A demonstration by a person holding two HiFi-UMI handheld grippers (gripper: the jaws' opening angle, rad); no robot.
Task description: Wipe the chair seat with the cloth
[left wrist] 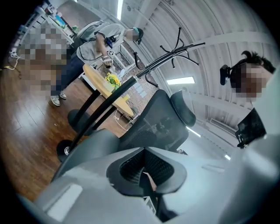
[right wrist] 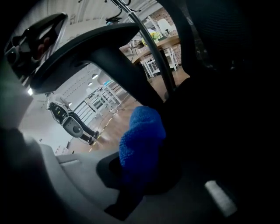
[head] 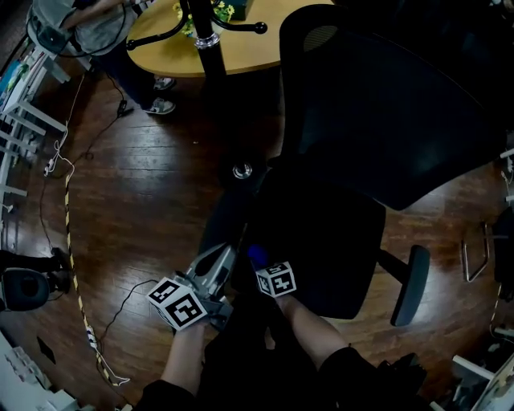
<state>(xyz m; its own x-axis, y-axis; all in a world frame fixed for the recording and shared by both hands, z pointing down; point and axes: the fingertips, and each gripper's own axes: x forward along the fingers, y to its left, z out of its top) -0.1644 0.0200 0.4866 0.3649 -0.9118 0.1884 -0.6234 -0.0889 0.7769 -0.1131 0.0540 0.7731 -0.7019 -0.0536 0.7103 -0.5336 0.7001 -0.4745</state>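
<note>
A black office chair stands on the wooden floor, its seat (head: 325,241) just ahead of both grippers and its backrest (head: 385,112) beyond. My right gripper (head: 259,263) is at the seat's near left edge, shut on a blue cloth (head: 255,254). In the right gripper view the cloth (right wrist: 142,138) bunches up between the jaws and the dark chair (right wrist: 227,65) fills the right side. My left gripper (head: 228,255) hovers just left of the seat, jaws together with nothing held. Its own view faces the mesh backrest (left wrist: 157,118) over the closed gripper (left wrist: 144,151).
A round wooden table (head: 169,56) and a black coat rack pole (head: 206,36) stand behind the chair. A person (head: 96,24) is at the far left. Cables (head: 68,217) trail over the floor on the left. The chair's armrest (head: 409,285) juts out at the right.
</note>
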